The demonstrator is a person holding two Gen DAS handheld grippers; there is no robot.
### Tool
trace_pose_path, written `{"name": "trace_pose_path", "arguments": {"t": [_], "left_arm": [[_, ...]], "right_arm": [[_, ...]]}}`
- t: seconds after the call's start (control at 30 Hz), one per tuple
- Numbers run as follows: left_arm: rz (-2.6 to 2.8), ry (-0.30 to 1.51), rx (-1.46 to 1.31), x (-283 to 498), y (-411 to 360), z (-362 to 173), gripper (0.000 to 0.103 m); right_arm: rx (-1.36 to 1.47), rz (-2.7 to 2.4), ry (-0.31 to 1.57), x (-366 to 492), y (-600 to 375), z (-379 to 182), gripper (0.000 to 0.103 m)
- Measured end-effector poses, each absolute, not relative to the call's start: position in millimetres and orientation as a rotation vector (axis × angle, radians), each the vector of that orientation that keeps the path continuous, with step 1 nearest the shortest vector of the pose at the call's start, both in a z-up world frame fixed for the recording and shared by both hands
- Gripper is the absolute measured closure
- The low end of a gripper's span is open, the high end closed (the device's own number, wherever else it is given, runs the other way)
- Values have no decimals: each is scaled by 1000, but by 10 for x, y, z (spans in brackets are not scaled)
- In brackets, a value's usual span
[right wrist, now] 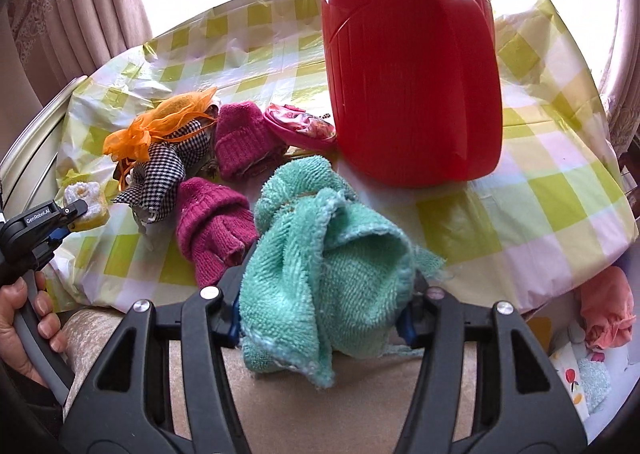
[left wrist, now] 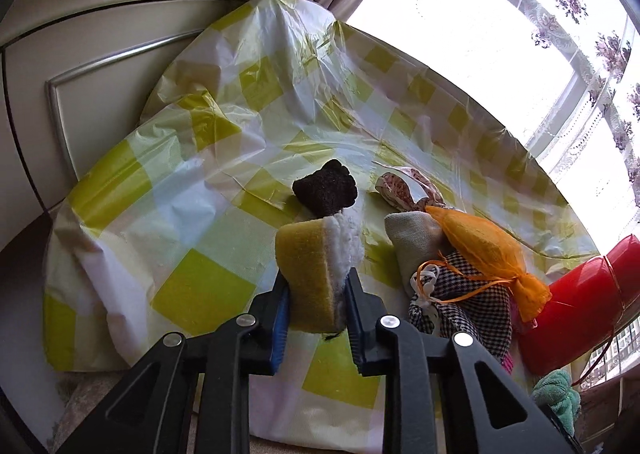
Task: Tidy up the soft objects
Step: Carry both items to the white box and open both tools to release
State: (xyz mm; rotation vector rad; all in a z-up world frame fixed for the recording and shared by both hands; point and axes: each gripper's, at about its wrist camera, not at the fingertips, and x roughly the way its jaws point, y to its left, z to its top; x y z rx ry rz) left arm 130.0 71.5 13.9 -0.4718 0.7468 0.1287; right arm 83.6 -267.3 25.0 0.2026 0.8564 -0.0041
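My left gripper [left wrist: 316, 302] is shut on a yellow sponge with a white fluffy side [left wrist: 316, 258], held above the checked cloth; the left gripper [right wrist: 70, 220] and the sponge [right wrist: 90, 200] also show at the left edge of the right wrist view. My right gripper [right wrist: 324, 318] is shut on a crumpled teal towel [right wrist: 324, 262] that hangs over the table's near edge. A pile lies on the table: an orange mesh pouch [right wrist: 160, 120], a houndstooth cloth [right wrist: 160, 170], two magenta knit gloves [right wrist: 212, 226]. A dark brown sponge [left wrist: 326, 190] sits beyond the yellow one.
A tall red plastic container [right wrist: 412, 66] stands behind the towel. A pink patterned pouch [right wrist: 300, 128] lies beside it. The green-checked plastic tablecloth [left wrist: 192, 286] is wrinkled against a cream cabinet [left wrist: 100, 66]. A peach cloth [right wrist: 608, 310] lies low at the right. A hand [right wrist: 24, 318] grips the left tool.
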Motion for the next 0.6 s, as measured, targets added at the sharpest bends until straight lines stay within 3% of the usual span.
{"name": "trace_pose_path", "arguments": {"t": [0.6], "left_arm": [[-249, 793, -303, 274, -882, 502, 77]], "right_arm": [[194, -66, 822, 75, -3120, 483, 43]]}}
